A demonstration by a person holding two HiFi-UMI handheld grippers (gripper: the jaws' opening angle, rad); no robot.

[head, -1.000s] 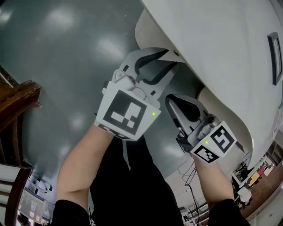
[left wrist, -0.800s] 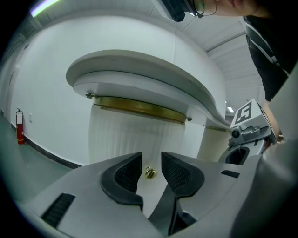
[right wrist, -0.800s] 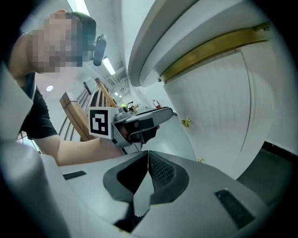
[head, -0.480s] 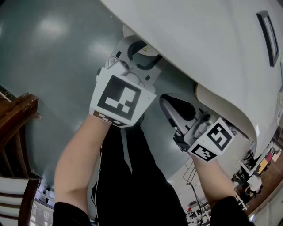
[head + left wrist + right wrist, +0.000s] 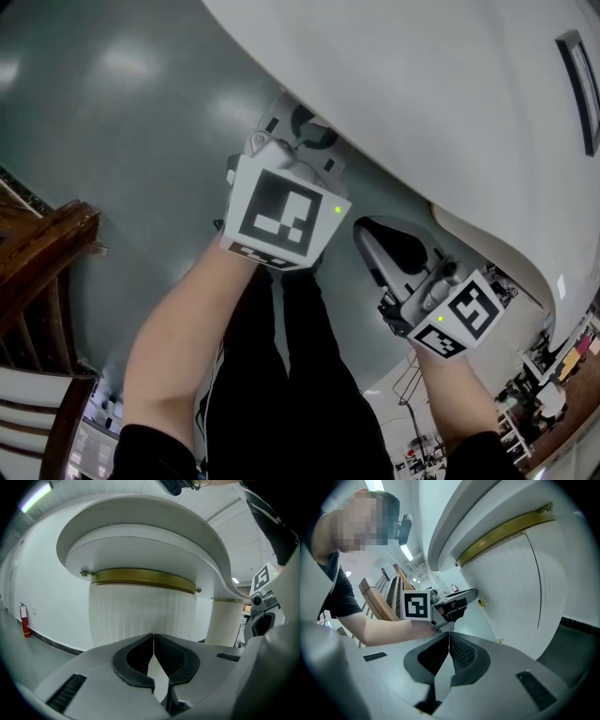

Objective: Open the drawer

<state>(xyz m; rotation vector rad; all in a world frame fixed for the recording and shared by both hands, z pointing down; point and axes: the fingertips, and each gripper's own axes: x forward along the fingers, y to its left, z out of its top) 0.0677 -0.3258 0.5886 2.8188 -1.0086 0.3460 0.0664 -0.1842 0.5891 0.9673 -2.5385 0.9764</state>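
Ahead of the left gripper [image 5: 153, 639], its jaws closing on nothing, the drawer [image 5: 140, 613] was seemingly not yet opened; the right gripper [image 5: 449, 641] was seen pinched together, empty.

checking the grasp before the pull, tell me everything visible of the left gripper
The left gripper is light grey plastic with dark ribbed pads and a white cube of black square markers on its back. It faces the white fluted front under the brass band. Its jaws are closing, tips meeting, nothing seen between them. A brass knob sits past its tip; contact cannot be told.
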